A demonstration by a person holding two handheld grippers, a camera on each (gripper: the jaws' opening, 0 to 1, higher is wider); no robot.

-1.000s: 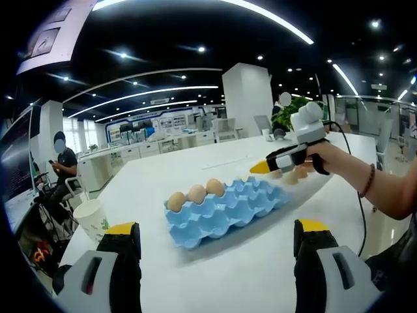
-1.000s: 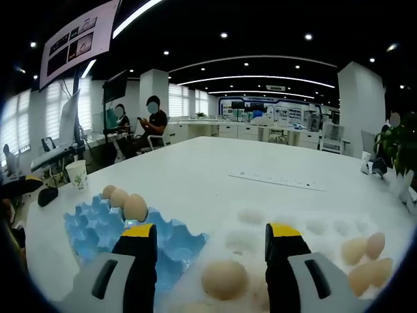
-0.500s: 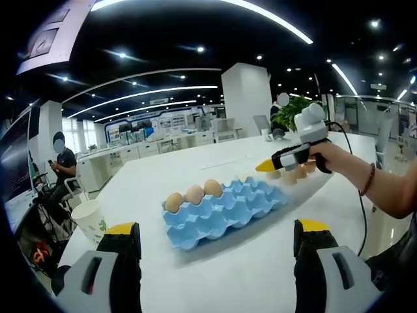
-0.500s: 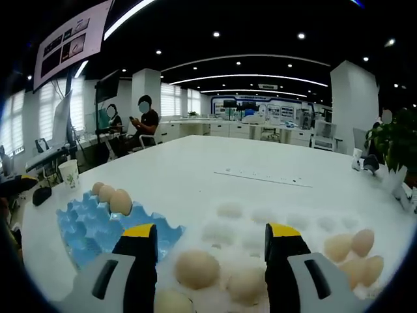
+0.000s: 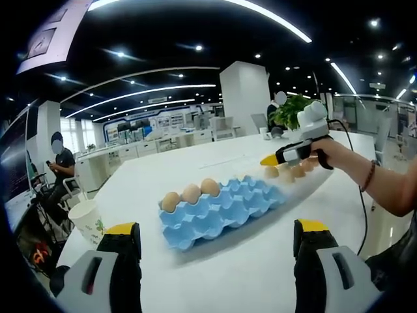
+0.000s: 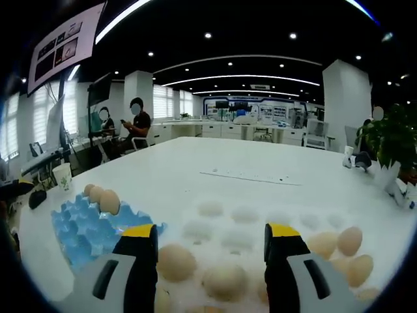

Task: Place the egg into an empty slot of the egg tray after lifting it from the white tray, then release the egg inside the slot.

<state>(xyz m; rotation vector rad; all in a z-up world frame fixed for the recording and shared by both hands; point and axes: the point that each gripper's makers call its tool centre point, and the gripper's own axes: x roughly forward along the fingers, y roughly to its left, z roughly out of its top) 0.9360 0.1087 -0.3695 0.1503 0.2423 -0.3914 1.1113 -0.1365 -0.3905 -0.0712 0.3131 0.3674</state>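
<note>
A blue egg tray (image 5: 225, 210) lies mid-table with three brown eggs (image 5: 189, 193) along its far-left row. My left gripper (image 5: 215, 228) hangs open in front of it, holding nothing. Beyond the blue tray's right end, a hand holds my right gripper (image 5: 277, 158) over the white tray's eggs (image 5: 293, 172). In the right gripper view, my right gripper (image 6: 210, 231) is open above the white tray (image 6: 244, 225). One egg (image 6: 176, 262) lies beside the left jaw, another egg (image 6: 225, 280) between the jaws lower down. The blue egg tray (image 6: 88, 225) sits to the left.
A paper cup (image 5: 88, 219) stands at the table's left edge, the same cup (image 6: 62, 176) far left in the right gripper view. More eggs (image 6: 348, 251) fill the white tray's right side. People sit at desks (image 6: 133, 127) behind. A potted plant (image 6: 391, 140) stands far right.
My right gripper has moved from the blue tray's edge further over the white tray; the egg once between its jaws now sits by the left jaw. The left gripper has barely moved.
</note>
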